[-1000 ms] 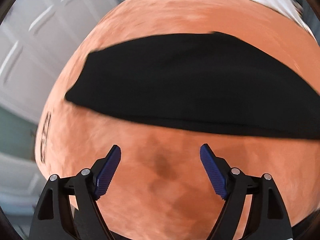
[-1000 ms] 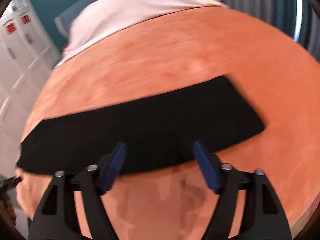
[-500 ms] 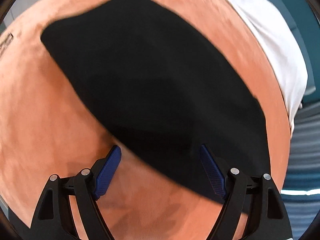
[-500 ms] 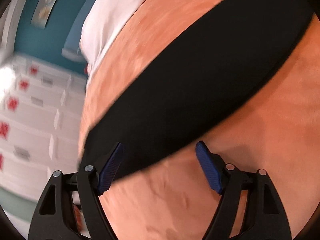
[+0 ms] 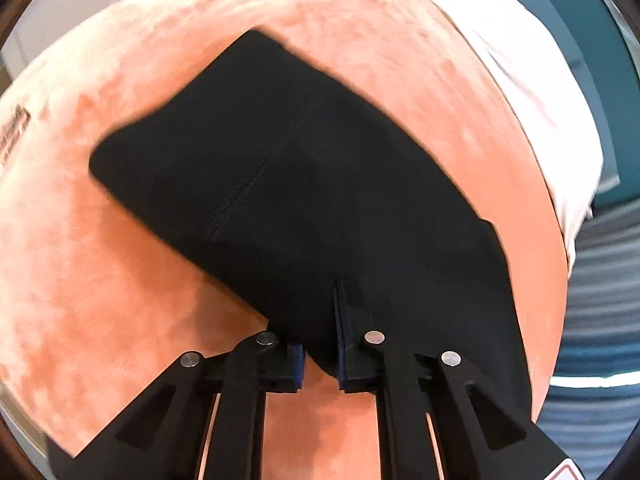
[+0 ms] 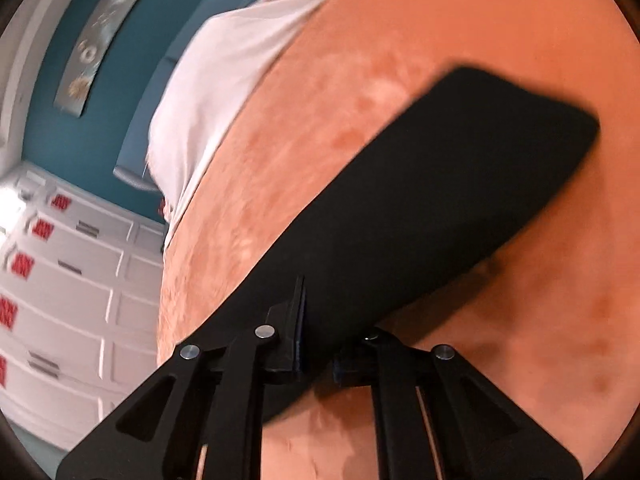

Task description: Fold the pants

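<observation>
Left wrist view: black pants (image 5: 304, 184) lie flat as a long folded strip on the orange blanket (image 5: 100, 280), running diagonally from near the blanket's left edge down to its near right corner; white sheet (image 5: 520, 80) covers the far end of the bed. Fabric looks soft, light and limp with a stitched seam up the middle, so it should drape and sag when lifted rather than hold shape; best taken at the near long edge, both layers pinched together. Left gripper (image 5: 322, 344) is closing, jaws nearly together, and the near hem of the pants sits clamped between the blue pads (image 5: 340, 340). Right wrist view: same strip reaches toward the blanket's far right, its end lying flat. Right gripper (image 6: 316, 344) is clenched on the near edge, cloth bunched between the jaws. White drawers (image 6: 60, 280) stand beyond the blanket's left edge.
</observation>
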Available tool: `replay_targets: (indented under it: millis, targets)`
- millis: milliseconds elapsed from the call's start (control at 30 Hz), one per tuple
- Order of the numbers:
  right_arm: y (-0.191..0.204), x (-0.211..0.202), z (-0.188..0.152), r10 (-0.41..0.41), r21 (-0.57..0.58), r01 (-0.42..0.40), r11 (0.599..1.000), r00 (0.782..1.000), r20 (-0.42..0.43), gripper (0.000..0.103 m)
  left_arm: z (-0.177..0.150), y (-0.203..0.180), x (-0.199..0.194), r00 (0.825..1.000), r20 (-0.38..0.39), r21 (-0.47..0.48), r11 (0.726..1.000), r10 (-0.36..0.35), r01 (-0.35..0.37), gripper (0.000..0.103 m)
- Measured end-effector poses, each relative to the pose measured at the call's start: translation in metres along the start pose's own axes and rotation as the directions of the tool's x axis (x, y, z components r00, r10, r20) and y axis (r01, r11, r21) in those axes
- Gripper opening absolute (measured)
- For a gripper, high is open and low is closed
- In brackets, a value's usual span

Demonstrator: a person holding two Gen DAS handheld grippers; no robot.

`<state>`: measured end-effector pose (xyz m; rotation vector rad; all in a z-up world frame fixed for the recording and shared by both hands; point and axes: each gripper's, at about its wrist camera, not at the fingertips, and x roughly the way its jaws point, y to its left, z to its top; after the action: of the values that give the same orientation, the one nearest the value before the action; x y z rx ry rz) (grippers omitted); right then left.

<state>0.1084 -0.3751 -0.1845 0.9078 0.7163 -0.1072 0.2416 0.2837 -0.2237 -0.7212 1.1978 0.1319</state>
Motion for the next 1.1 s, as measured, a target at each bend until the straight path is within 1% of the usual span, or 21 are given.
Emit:
replay_targets:
  millis: [67,133,167,267,333,367,433,500,567,633,700,733,767,800,867,900,933,967,1000,1033,1100]
  targets:
    - [0.001,-0.019,0.003,-0.039,-0.032,0.04,0.999,0.999,0.026,0.008,-0.006,-0.011,-0.005,0.999,-0.024,0.04,0.999,0.025,-0.024,0.009]
    - [-0.025,-0.039,0.005,-0.089,-0.034,0.089,0.995,0.996,0.019,0.008,-0.018,-0.013,-0.001,0.996,-0.08,0.062,0.998,0.036,-0.031,0.01]
    - [-0.036,-0.039,0.005,-0.129,-0.039,0.129,0.991,0.992,0.007,0.008,-0.023,-0.011,0.007,0.993,-0.106,0.07,0.996,0.055,-0.048,0.011]
    - [-0.065,-0.01,-0.002,-0.204,-0.064,0.197,0.978,0.972,-0.119,0.011,-0.03,0.001,0.032,0.982,-0.142,0.068,0.991,0.124,-0.116,0.016]
    - [-0.079,-0.014,-0.001,-0.117,0.022,0.121,0.992,0.984,-0.133,0.022,-0.036,0.001,0.026,0.986,-0.11,0.051,0.992,0.124,-0.119,0.022]
    - [-0.082,-0.021,0.002,-0.097,0.047,0.103,0.994,0.989,-0.115,0.028,-0.043,0.001,0.016,0.984,-0.09,0.058,0.987,0.152,-0.147,0.026]
    - [-0.091,-0.038,0.01,-0.03,0.094,0.035,0.995,0.998,-0.048,0.046,-0.051,-0.01,-0.003,0.971,-0.021,0.118,0.965,0.239,-0.235,0.026]
    - [-0.102,-0.035,0.018,0.04,0.155,-0.034,0.987,0.998,-0.04,0.049,-0.067,-0.025,-0.021,0.94,0.062,0.193,0.92,0.335,-0.34,0.026]
    - [-0.114,-0.021,0.027,0.112,0.218,-0.1,0.971,0.993,-0.048,0.049,-0.08,-0.041,-0.034,0.909,0.131,0.244,0.876,0.396,-0.417,0.026]
    - [-0.121,-0.012,0.032,0.162,0.251,-0.147,0.957,0.986,-0.037,0.049,-0.098,-0.063,-0.046,0.884,0.196,0.294,0.834,0.426,-0.467,0.027]
    - [-0.125,-0.009,0.038,0.215,0.271,-0.206,0.94,0.977,-0.002,0.049,-0.118,-0.094,-0.054,0.873,0.244,0.338,0.807,0.422,-0.484,0.029]
    - [-0.125,-0.012,0.04,0.231,0.266,-0.226,0.937,0.973,0.015,0.049,-0.126,-0.102,-0.061,0.875,0.258,0.355,0.802,0.41,-0.48,0.033]
    - [-0.124,-0.011,0.04,0.242,0.262,-0.238,0.935,0.97,0.019,0.049,-0.127,-0.12,-0.056,0.877,0.269,0.37,0.798,0.399,-0.477,0.042]
    - [-0.125,-0.013,0.039,0.254,0.259,-0.247,0.934,0.967,0.007,0.049,-0.133,-0.137,-0.055,0.88,0.276,0.388,0.793,0.387,-0.47,0.047]
    - [-0.131,-0.028,0.032,0.261,0.253,-0.252,0.934,0.965,-0.001,0.049,-0.154,-0.166,-0.052,0.9,0.272,0.451,0.78,0.341,-0.433,0.047]
    - [-0.134,-0.037,0.03,0.238,0.242,-0.233,0.942,0.971,0.006,0.052,-0.162,-0.177,-0.05,0.907,0.268,0.485,0.767,0.326,-0.419,0.048]
    - [-0.142,-0.051,0.025,0.188,0.231,-0.189,0.954,0.982,0.03,0.063,-0.176,-0.19,-0.044,0.912,0.264,0.519,0.751,0.313,-0.408,0.049]
    - [-0.148,-0.061,0.023,0.141,0.234,-0.15,0.961,0.988,0.058,0.067,-0.182,-0.2,-0.04,0.918,0.256,0.545,0.74,0.303,-0.396,0.052]
    - [-0.156,-0.068,0.023,0.151,0.248,-0.169,0.954,0.984,0.091,0.067,-0.183,-0.2,-0.037,0.924,0.246,0.564,0.732,0.294,-0.383,0.053]
    - [-0.162,-0.069,0.023,0.177,0.267,-0.196,0.943,0.98,0.094,0.068,-0.189,-0.216,-0.029,0.931,0.233,0.588,0.722,0.282,-0.366,0.053]
    - [-0.163,-0.06,0.032,0.158,0.277,-0.173,0.945,0.985,0.074,0.068,-0.202,-0.225,-0.016,0.938,0.218,0.622,0.702,0.269,-0.346,0.053]
